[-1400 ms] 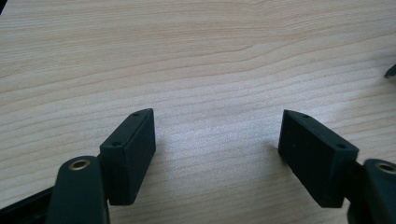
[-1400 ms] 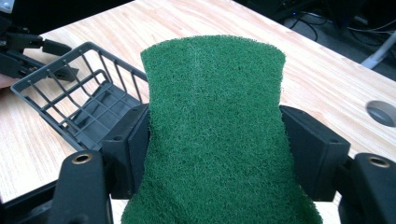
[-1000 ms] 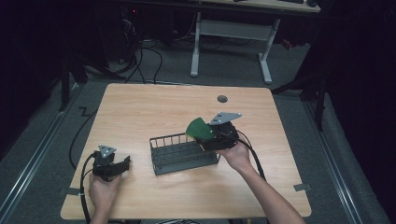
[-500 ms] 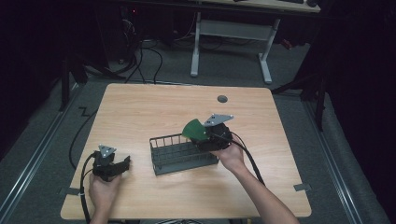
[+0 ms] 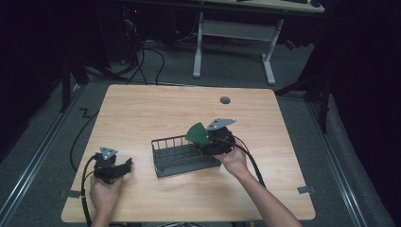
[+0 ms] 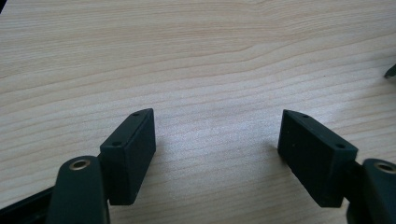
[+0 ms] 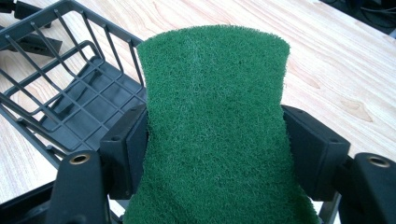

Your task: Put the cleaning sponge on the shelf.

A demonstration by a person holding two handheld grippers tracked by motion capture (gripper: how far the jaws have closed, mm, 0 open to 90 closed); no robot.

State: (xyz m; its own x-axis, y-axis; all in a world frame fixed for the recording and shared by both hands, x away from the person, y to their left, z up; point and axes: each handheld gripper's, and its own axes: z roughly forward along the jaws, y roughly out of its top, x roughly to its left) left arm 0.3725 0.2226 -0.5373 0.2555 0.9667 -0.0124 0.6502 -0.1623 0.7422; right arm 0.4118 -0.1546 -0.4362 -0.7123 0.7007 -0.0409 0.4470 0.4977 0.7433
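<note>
The right tool [image 5: 206,142] is clamped on a green pad [image 7: 215,126], both jaws pressed against its sides so it pinches in at the waist, and holds it over the right end of a dark wire basket [image 5: 177,156] in the middle of the surface [image 5: 156,109]. The left tool [image 6: 217,144] rests near the surface's front left corner, jaws spread wide with nothing but bare wood between them, well apart from the basket. A hand [image 5: 105,194] grips the left tool from below.
</note>
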